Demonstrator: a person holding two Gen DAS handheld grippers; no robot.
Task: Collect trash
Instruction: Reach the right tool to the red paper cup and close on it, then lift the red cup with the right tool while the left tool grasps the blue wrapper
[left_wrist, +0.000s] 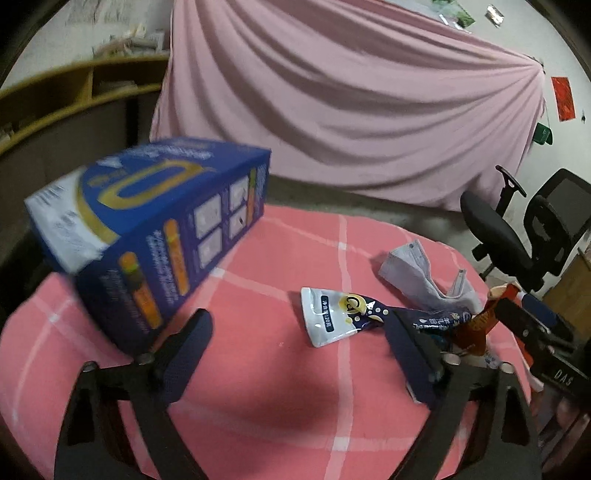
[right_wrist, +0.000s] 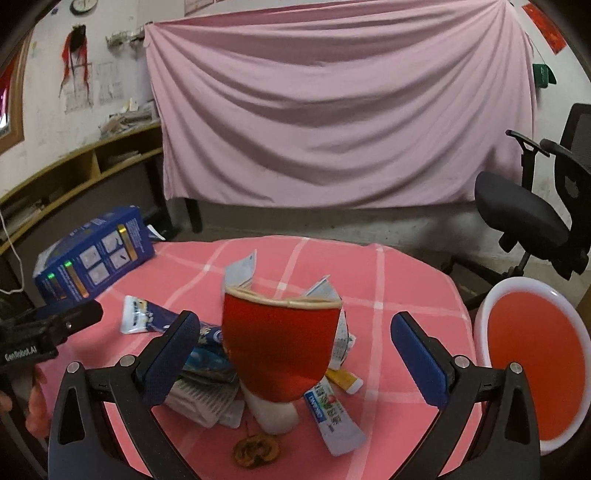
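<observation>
Now we hold both tongs over the tabletop (right_wrist: 406, 280), which wears a pink checked cloth; the red paper cup (right_wrist: 280, 347) is our landmark, lying tipped on a white tube in the middle of the trash pile. Our right tongs (right_wrist: 295, 354) stand wide open on either side of that cup; whether the pads touch it we cannot tell, and nothing is gripped. Left of the cup a crumpled blue-and-white pouch (right_wrist: 147, 319) lies flat; under and just left of the cup sit a white ridged tray (right_wrist: 203, 400) and more blue wrappers. Right of and below the cup lie a toothpaste tube (right_wrist: 338, 421) and a small yellow-and-white tube (right_wrist: 345, 380); below the cup lies a brown dried scrap (right_wrist: 256, 450); behind the cup stand bits of grey-white packaging (right_wrist: 242, 271). Far left of the cup, at the tabletop's edge, a big blue box (right_wrist: 94, 254) rests tilted. Right of the cup, off the tabletop, is a white bin with a red bag (right_wrist: 535, 373).

Our left tongs (left_wrist: 299, 343) are open too, with nothing held; the pouch (left_wrist: 332, 315) lies just beyond the tips, nearer the right one. The box (left_wrist: 155, 236) looms just beyond its left finger (left_wrist: 184, 354). An office chair (right_wrist: 528, 214) and a pink hanging sheet (right_wrist: 332, 110) stand well behind the cup.
</observation>
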